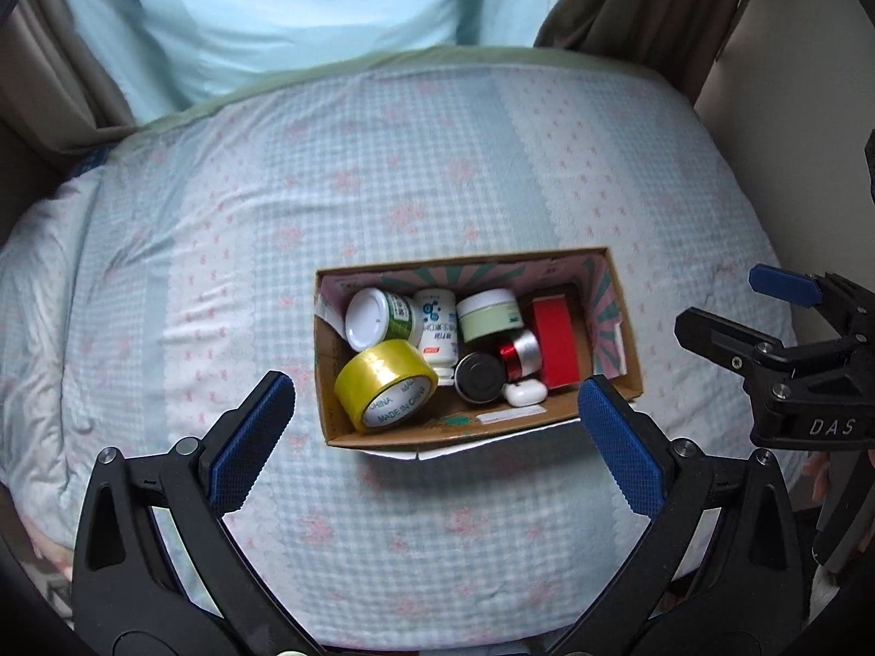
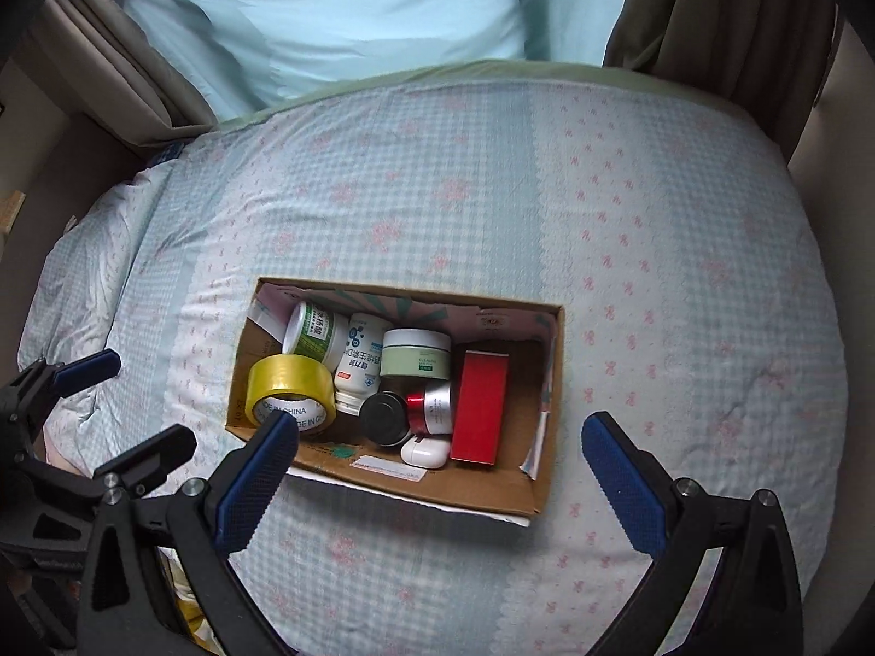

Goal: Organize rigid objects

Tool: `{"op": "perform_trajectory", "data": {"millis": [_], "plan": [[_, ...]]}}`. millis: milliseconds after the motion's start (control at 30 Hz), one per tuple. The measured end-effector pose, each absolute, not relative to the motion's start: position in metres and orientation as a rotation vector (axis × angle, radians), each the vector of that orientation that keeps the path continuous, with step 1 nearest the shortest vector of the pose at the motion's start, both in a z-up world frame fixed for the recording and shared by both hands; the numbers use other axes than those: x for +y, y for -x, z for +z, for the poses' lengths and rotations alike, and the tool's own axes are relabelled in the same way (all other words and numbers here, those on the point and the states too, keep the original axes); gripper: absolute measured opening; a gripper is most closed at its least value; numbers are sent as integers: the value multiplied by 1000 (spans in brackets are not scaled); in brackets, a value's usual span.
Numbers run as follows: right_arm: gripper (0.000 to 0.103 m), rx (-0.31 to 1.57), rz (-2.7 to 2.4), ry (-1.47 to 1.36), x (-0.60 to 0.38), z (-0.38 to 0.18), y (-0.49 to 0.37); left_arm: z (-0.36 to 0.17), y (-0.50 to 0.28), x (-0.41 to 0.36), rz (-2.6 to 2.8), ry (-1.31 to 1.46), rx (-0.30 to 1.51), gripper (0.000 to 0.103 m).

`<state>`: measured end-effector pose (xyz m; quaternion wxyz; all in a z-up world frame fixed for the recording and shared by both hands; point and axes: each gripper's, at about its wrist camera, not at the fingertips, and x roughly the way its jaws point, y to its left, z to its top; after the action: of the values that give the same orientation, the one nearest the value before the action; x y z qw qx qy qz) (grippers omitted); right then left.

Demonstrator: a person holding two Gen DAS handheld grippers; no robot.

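My left tongs (image 1: 436,443) hang wide open and empty over the bed (image 1: 383,191), and my right tongs (image 2: 440,467) are spread wide and empty as well. Just ahead of both pairs sits the box (image 1: 629,366), open at the top, resting on the checked sheet. In the left wrist view it lies between my left fingertips; in the right wrist view my right tongs' left pad (image 2: 257,484) overlaps its near left corner. Inside, nearest my left tongs, the tape (image 1: 385,385) leans against the near left side. Behind it lie a green bottle (image 1: 383,317) and a white bottle (image 1: 437,328), touching each other. To their right sits a pale green jar (image 1: 488,312), and nearer to me a black lid (image 1: 480,377), a red and silver jar (image 1: 519,355) and a small white case (image 1: 525,392), all crowded together. A red carton (image 1: 555,341) lies beside them toward the box's right end. My right tongs show at the right edge of the left wrist view, well apart from the box.
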<state>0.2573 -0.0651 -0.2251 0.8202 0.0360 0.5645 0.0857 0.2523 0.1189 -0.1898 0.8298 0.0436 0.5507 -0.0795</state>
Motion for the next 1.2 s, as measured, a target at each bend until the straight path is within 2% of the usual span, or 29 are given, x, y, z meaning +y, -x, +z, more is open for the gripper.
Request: {"op": "perform_trajectory", "data": {"millis": [200,433,767,1200], "plan": [[103,1005,116,-20,-97,-108,-206,-80,-203,103,-119,-21,929,103],[103,860,16,-6,-111,-36,-151,-13,-147,96,-121,-32,744,103],[103,769,-63,-30,-111,-13,-85,10,-86,99,-139,-29,633,103],[103,695,-87,-30,-115,4,-67,12,-70,97,-159,-23,622,103]]}}
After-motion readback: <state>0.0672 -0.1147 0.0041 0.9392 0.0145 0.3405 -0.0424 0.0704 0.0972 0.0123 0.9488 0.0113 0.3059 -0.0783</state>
